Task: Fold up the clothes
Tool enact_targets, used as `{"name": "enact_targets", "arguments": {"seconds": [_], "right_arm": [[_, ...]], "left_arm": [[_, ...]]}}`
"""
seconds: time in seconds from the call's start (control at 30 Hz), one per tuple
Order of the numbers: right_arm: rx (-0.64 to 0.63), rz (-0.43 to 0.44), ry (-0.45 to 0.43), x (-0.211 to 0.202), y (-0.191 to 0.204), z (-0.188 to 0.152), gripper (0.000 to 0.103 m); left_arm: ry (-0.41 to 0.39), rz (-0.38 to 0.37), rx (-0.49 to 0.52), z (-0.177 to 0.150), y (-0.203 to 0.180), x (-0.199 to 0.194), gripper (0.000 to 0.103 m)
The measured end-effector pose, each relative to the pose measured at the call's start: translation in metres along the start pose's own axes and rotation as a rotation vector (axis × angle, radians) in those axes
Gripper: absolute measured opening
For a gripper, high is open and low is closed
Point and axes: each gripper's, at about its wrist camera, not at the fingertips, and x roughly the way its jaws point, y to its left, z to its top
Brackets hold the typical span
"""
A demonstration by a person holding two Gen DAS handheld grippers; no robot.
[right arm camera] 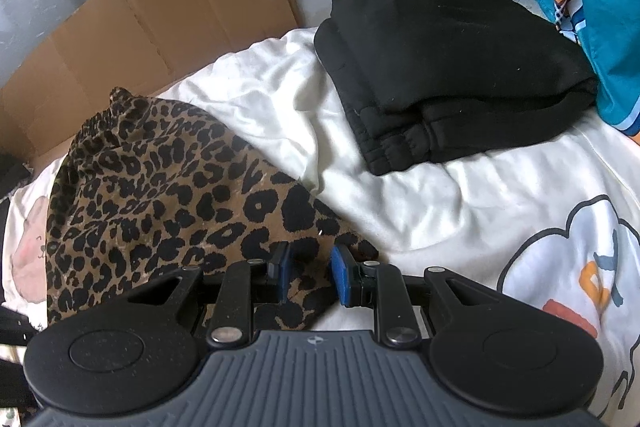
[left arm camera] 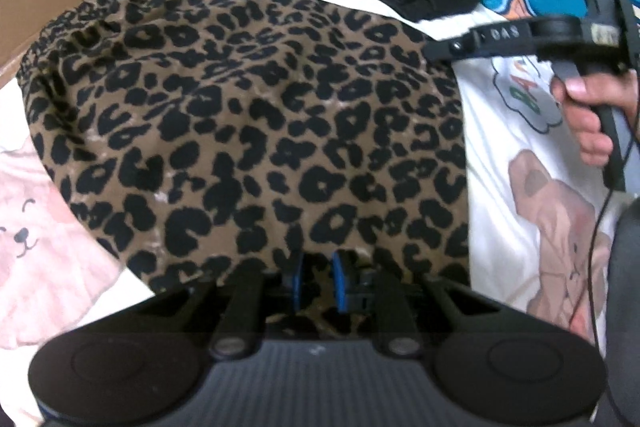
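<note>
Here, 1 brown leopard-print fabric garment [left arm camera: 248, 131] lies spread flat, filling frame centre on 1 white cartoon-printed bedsheet [right arm camera: 440, 203]. 2 grippers, left gripper [left arm camera: 318, 281] and right gripper [right arm camera: 310, 273], stand slightly parted over its hem, gripping nothing. 1 folded black garment [right arm camera: 448, 67] sits upper right.

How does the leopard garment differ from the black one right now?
The leopard garment is patterned brown and black; the black garment is plain. The leopard one lies spread in a loose single layer, while the black one is folded into a thick stack. The leopard one sits at both grippers' jaws; the black one lies farther back, untouched. Both rest on the white bedding.
</note>
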Motion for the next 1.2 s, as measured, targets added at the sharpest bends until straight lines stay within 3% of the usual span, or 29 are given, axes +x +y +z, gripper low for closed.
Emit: {"name": "enact_targets", "arguments": {"seconds": [0.23, 0.37, 0.47, 0.63, 0.77, 0.9, 1.07, 1.2], "right_arm": [[0.010, 0.004, -0.002, -0.002, -0.003, 0.001, 0.029], [-0.021, -0.027, -0.016, -0.006, -0.005, 0.002, 0.031], [-0.018, -0.037, -0.026, -0.008, -0.009, 0.005, 0.038], [0.016, -0.049, -0.024, -0.006, -0.020, 0.010, 0.039], [0.043, -0.053, -0.019, -0.003, -0.027, 0.012, 0.040], [0.042, -0.051, -0.013, -0.001, -0.026, 0.012, 0.042], [0.026, -0.042, -0.008, 0.001, -0.020, 0.012, 0.043], [0.020, -0.038, 0.000, 0.001, -0.018, 0.011, 0.043]], "left_arm": [[0.034, -0.019, 0.004, -0.013, -0.001, -0.009, 0.016], [0.017, 0.011, -0.032, -0.022, 0.007, -0.027, 0.016], [-0.026, 0.045, -0.127, -0.026, 0.024, -0.047, 0.016], [-0.049, 0.074, -0.310, -0.048, 0.051, -0.067, 0.017], [-0.040, 0.035, -0.446, -0.075, 0.058, -0.069, 0.023], [-0.039, 0.002, -0.492, -0.089, 0.057, -0.068, 0.032], [-0.102, -0.035, -0.547, -0.096, 0.058, -0.075, 0.038], [-0.068, -0.069, -0.572, -0.102, 0.060, -0.065, 0.038]]}}
